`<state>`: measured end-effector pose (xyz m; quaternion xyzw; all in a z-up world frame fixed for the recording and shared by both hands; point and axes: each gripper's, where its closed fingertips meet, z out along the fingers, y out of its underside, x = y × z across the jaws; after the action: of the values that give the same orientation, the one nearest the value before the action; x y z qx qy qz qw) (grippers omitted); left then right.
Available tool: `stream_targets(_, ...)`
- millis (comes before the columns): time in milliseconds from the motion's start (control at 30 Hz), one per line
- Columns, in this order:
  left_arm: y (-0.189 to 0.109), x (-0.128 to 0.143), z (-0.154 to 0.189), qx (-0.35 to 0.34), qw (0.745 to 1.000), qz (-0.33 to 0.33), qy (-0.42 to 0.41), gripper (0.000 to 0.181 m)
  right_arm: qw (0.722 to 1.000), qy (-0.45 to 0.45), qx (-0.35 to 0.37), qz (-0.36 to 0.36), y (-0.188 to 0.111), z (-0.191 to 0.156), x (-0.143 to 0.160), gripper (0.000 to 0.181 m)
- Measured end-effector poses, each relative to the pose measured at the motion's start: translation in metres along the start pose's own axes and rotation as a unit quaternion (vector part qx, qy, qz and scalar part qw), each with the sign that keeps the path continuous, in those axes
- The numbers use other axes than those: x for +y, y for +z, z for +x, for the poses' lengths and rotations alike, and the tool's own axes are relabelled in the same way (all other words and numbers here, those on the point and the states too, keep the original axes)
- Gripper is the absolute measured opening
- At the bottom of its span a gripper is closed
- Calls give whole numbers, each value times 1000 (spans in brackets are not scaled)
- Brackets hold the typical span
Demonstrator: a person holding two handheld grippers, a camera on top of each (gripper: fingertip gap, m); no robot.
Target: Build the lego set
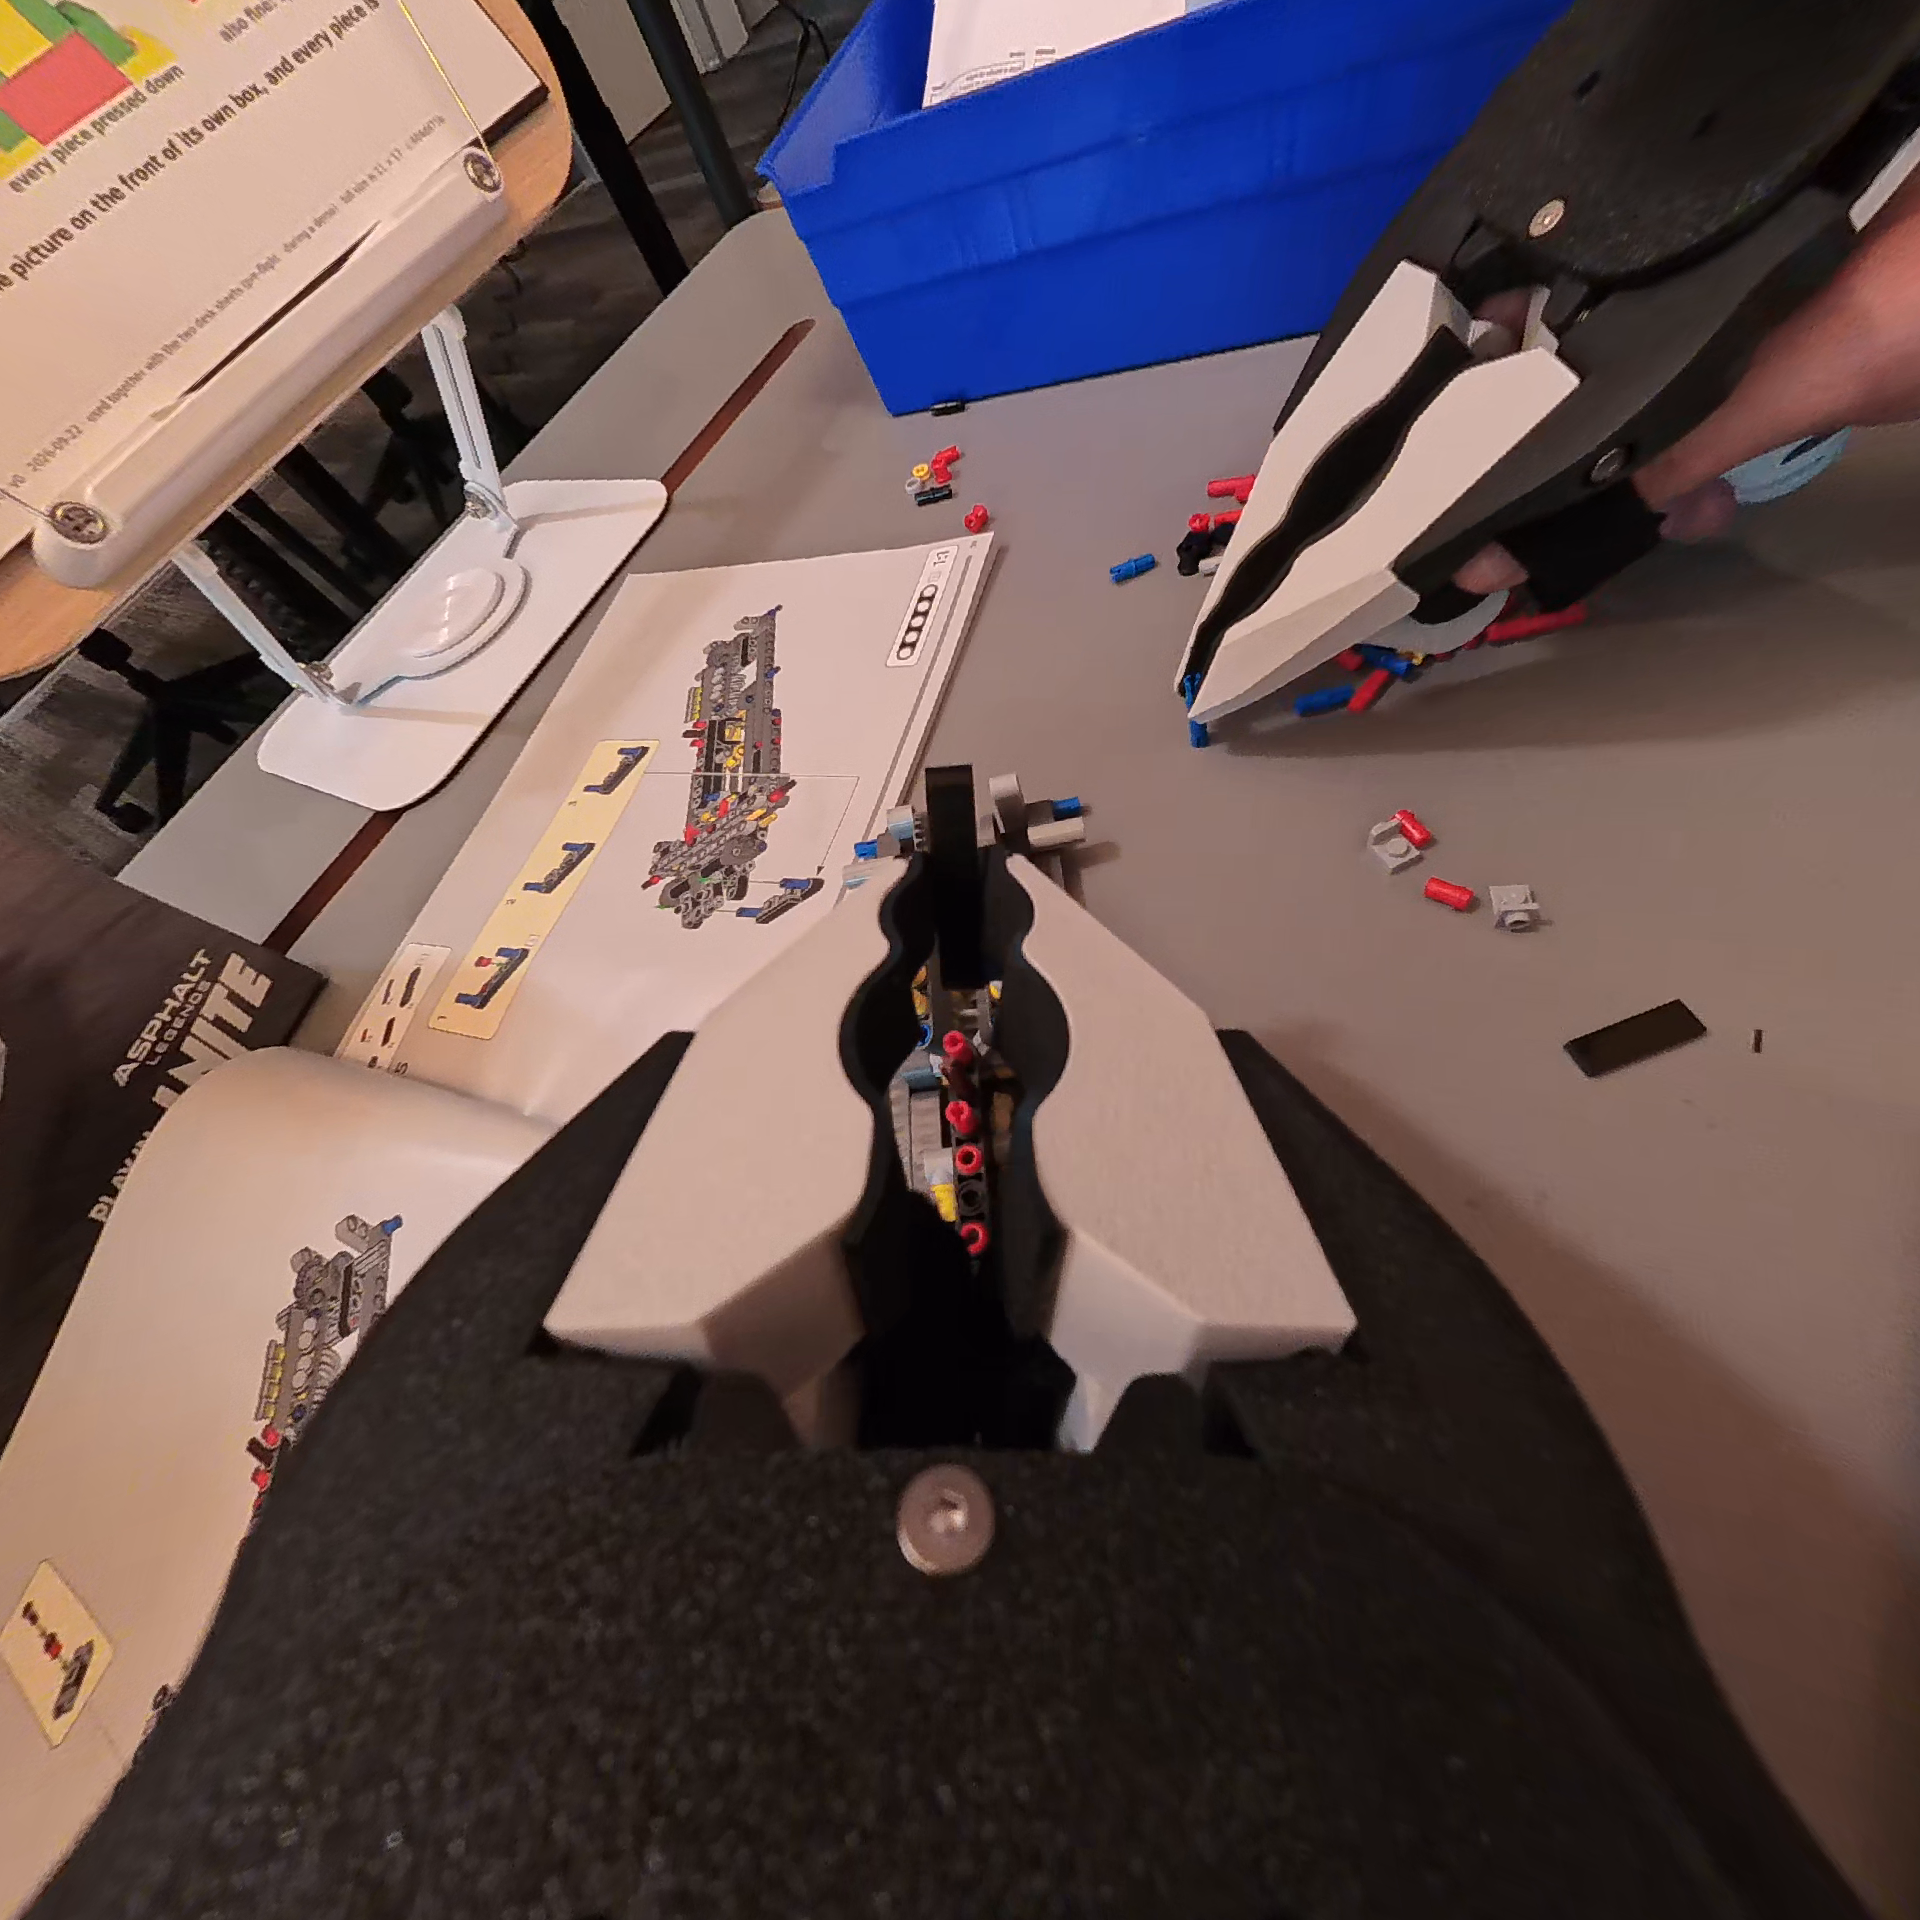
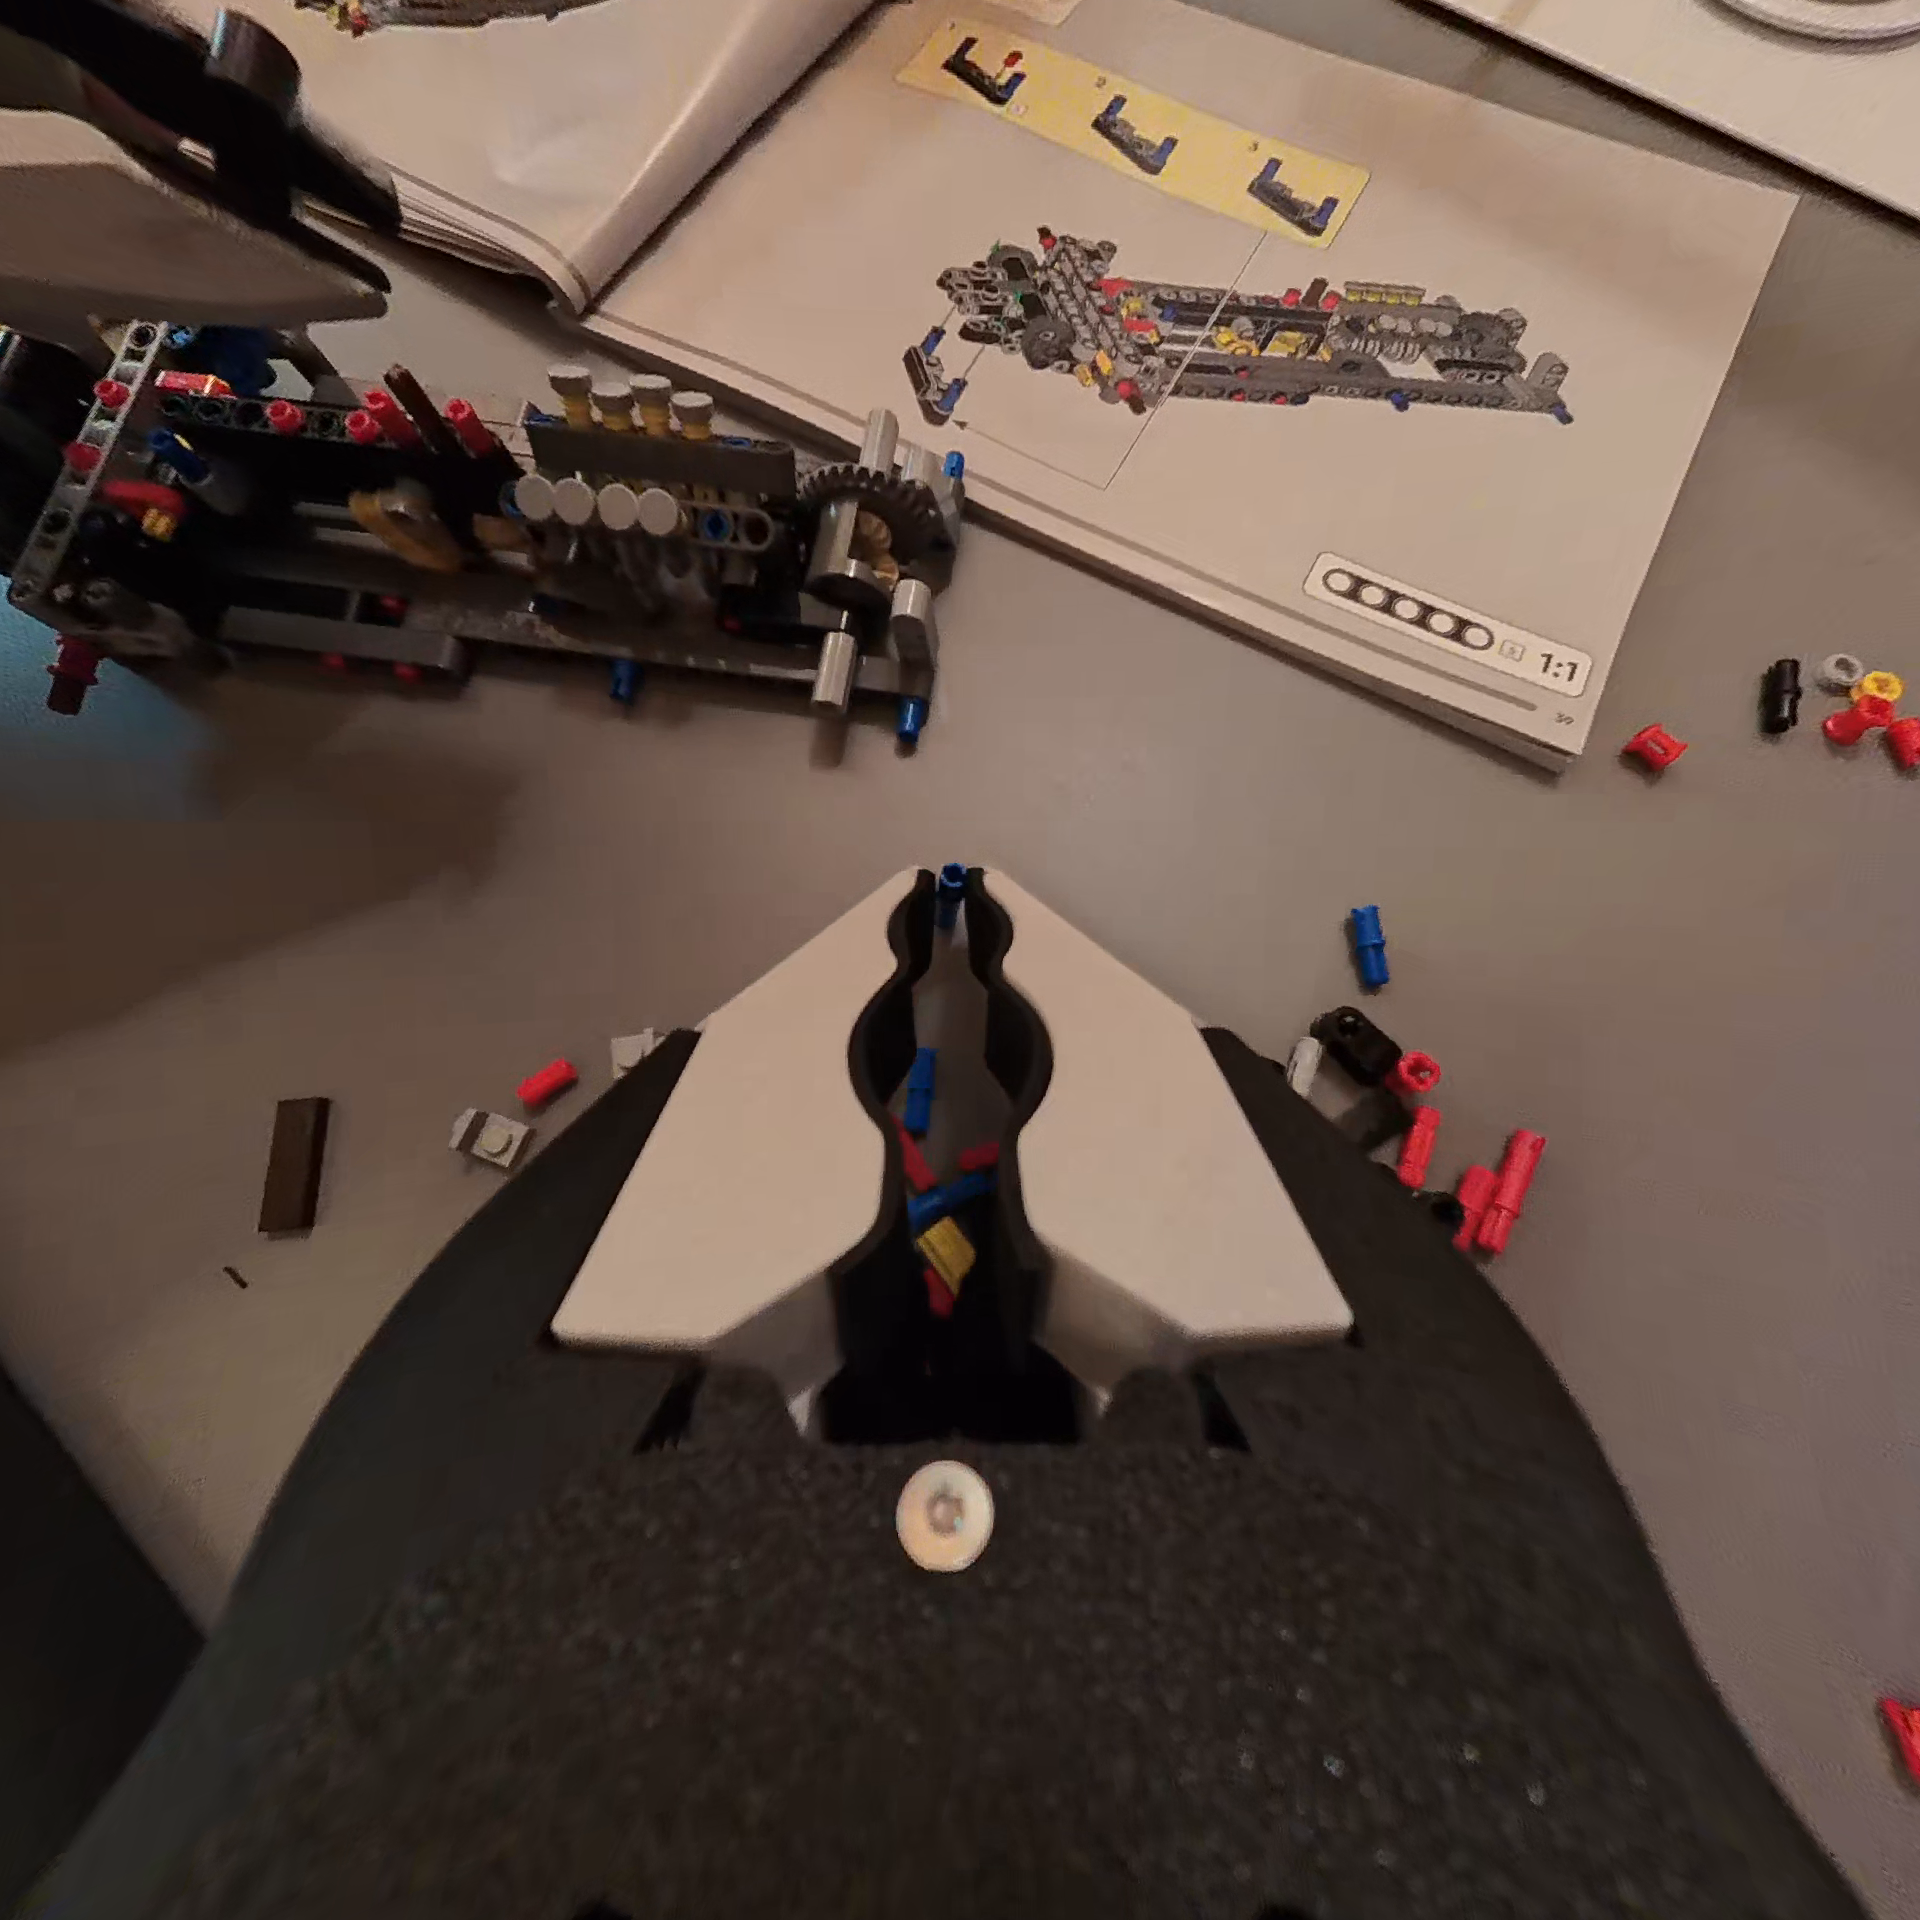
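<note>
My left gripper (image 1: 956, 873) is shut on one end of the long grey and black lego chassis (image 1: 961, 1122), which rests on the grey table. In the right wrist view the chassis (image 2: 520, 520) lies at the upper left, with the left gripper (image 2: 312, 249) over its left end. My right gripper (image 2: 951, 883) is shut on a small blue pin (image 2: 951, 883) just above the table. In the left wrist view the right gripper (image 1: 1195, 701) is at the right, tips down, with the blue pin (image 1: 1200, 732) at its tips, over a pile of loose pins (image 1: 1361, 681).
The open instruction booklet (image 2: 1299, 468) lies beyond the chassis. Red and blue pins (image 2: 1486, 1184) and grey bits (image 1: 1397, 847) are scattered around. A black flat tile (image 1: 1636, 1036) lies at the right. A blue bin (image 1: 1091, 229) stands at the back, a white stand (image 1: 457, 665) at the left. Left tips to right tips: about 12 centimetres.
</note>
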<state>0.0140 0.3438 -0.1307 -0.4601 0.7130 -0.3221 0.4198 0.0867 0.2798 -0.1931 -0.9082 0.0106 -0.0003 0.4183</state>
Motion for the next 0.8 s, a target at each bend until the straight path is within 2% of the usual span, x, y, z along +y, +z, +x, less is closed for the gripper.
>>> stream_targets(467,1,2,5,8,1000,-7,12,6,1000,-3,-9,-18,-6,-1,2,5)
stream_targets(500,1,3,6,11,1000,-9,16,6,999,-5,-21,-30,-9,-6,2,5)
stream_targets(567,2,5,11,21,999,-15,24,6,995,-10,-96,-39,-20,-34,-4,5)
stream_targets(667,2,2,22,51,999,-9,18,5,981,21,-181,72,-45,-71,-51,4)
stream_targets(733,0,-3,28,66,998,5,5,5,974,40,-184,128,-56,-76,-75,4)
stream_targets(800,-1,-8,31,74,997,17,-5,6,969,41,-190,149,-59,-83,-85,4)
